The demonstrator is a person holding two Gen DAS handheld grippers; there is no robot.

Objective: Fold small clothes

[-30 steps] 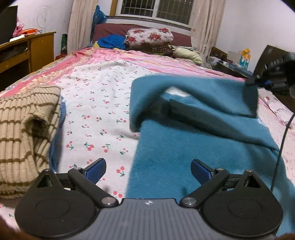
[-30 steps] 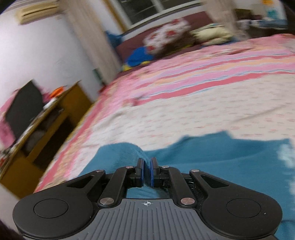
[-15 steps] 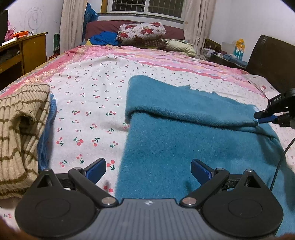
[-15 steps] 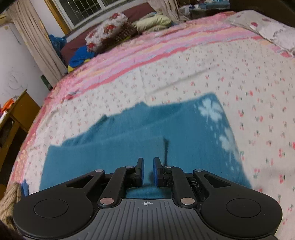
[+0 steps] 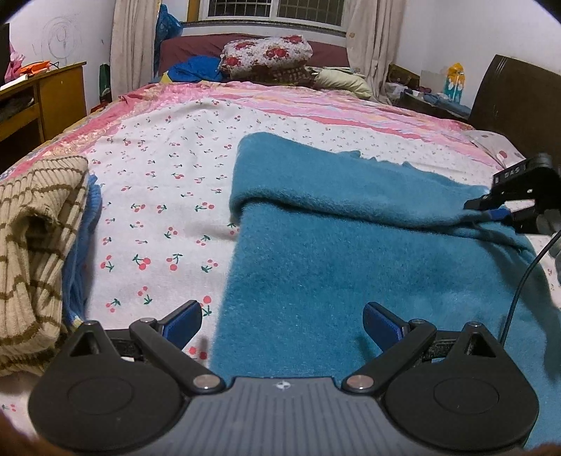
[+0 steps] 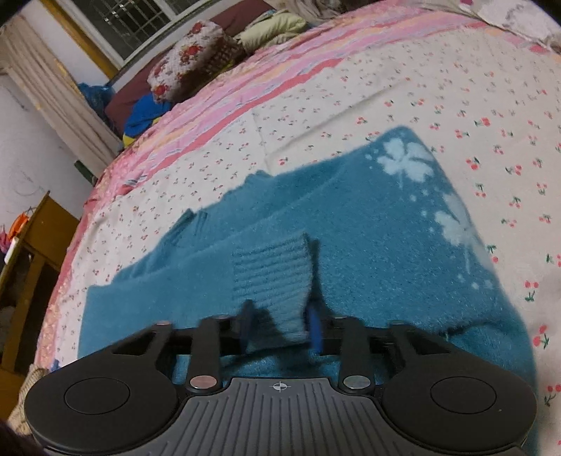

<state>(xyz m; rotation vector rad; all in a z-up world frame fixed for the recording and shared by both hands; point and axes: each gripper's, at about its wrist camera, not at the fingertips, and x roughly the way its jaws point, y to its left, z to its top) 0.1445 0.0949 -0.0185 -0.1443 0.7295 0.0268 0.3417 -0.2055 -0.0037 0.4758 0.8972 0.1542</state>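
Teal sweater (image 5: 350, 252) spread flat on the bed (image 5: 168, 182), over the cherry-print sheet, with one sleeve folded across the body so that its ribbed cuff (image 6: 273, 270) lies on top of the fabric. Pale leaf pattern (image 6: 403, 161) showing on the far part of the sweater in the right wrist view. Left gripper (image 5: 282, 322) low over the near edge of the sweater, spread wide, blue fingers (image 5: 182, 321) apart with nothing between them, one over the sheet and the other over the teal knit. Right gripper (image 6: 280, 322) parted a little around the cuff, blurred, so cannot tell whether a pad touches the knit; seen from the left wrist camera as a black tip (image 5: 519, 207) at the sweater's right edge, beside the end of the folded sleeve. Striped beige knit (image 5: 31, 252) bunched at the left of the bed, well apart from the sweater, with a strip of blue cloth (image 5: 84, 238) just under its edge. Floral pillow (image 5: 266, 56) and other bedding piled at the far end below the window (image 5: 273, 10). Wooden desk (image 5: 52, 94) along the left wall.
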